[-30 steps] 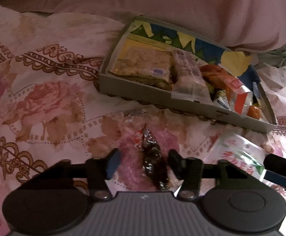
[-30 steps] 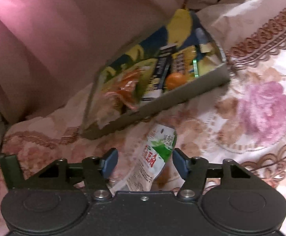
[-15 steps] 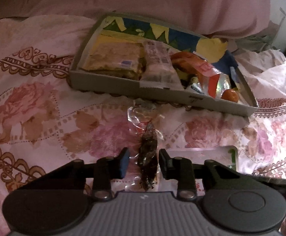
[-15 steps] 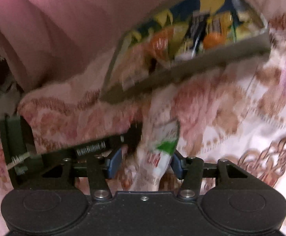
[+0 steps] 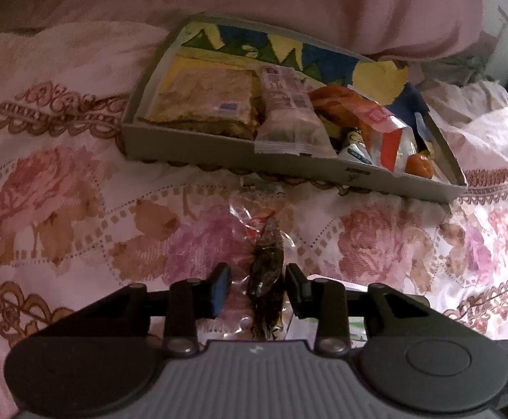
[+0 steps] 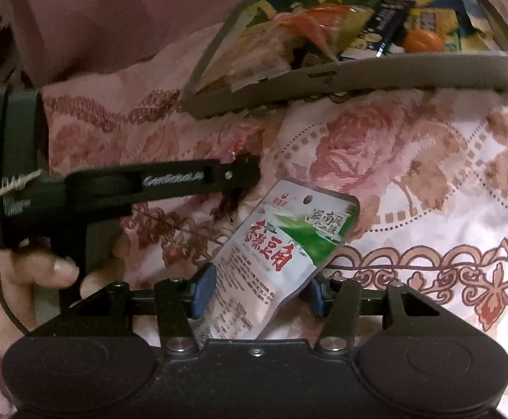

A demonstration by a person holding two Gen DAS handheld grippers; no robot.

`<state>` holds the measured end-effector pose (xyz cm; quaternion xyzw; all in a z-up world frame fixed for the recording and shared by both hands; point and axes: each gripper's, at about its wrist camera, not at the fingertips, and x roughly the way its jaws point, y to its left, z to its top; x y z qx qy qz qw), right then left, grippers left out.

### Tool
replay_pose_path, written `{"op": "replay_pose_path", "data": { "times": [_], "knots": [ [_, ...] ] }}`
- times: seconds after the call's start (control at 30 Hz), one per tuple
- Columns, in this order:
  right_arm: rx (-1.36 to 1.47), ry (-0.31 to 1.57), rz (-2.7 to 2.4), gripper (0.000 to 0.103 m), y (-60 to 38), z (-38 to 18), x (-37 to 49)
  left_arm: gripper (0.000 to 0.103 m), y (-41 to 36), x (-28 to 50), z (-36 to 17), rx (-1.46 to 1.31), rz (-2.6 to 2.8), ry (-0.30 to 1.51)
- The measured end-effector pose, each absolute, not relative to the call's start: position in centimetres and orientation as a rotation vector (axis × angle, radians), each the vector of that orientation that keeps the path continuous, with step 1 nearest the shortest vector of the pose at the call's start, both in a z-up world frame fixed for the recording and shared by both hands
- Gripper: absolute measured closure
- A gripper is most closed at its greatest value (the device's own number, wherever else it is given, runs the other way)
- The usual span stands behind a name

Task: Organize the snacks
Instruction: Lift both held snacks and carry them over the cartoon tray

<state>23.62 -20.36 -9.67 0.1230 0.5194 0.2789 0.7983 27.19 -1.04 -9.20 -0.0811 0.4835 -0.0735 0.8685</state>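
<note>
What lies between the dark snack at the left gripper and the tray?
Only bare floral bedspread between the dark snack and the tray, per left wrist view.

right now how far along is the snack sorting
Done: the cardboard tray already holds several packets. In hand: the right hand-held gripper clamps the green-and-white pouch; the left hand-held gripper, jaws just reopening, straddles the dark wrapped snack on the bedspread. Left: both into the tray.

Printed text on one snack pouch and one hand-held gripper

The white-and-green pouch (image 6: 278,255) carries large red Chinese characters, seemingly "豆角", with dark characters on a pale patch above; its fine print is too small to read. The left hand-held gripper (image 6: 243,174) bears an illegible blurred white wordmark.
</note>
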Motion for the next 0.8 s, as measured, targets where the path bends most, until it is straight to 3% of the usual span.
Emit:
{"op": "replay_pose_path", "data": {
  "times": [0.1,0.3,0.43,0.8],
  "knots": [
    [0.180,1.091,0.588,0.056,-19.8,-9.4,23.1,0.056,-1.4,27.3,-9.4,-0.140,-0.165,1.004],
    [0.055,1.047,0.564,0.071,-19.3,-8.4,23.0,0.070,-1.9,27.0,-8.9,-0.101,-0.155,1.016],
    [-0.001,1.001,0.500,0.077,-19.7,-7.7,23.2,0.071,-1.7,26.9,-8.6,-0.117,-0.144,1.045],
    [-0.041,0.946,0.486,0.078,-20.0,-7.7,23.2,0.069,-3.5,25.8,-8.3,0.015,-0.140,1.035]
  ]
}}
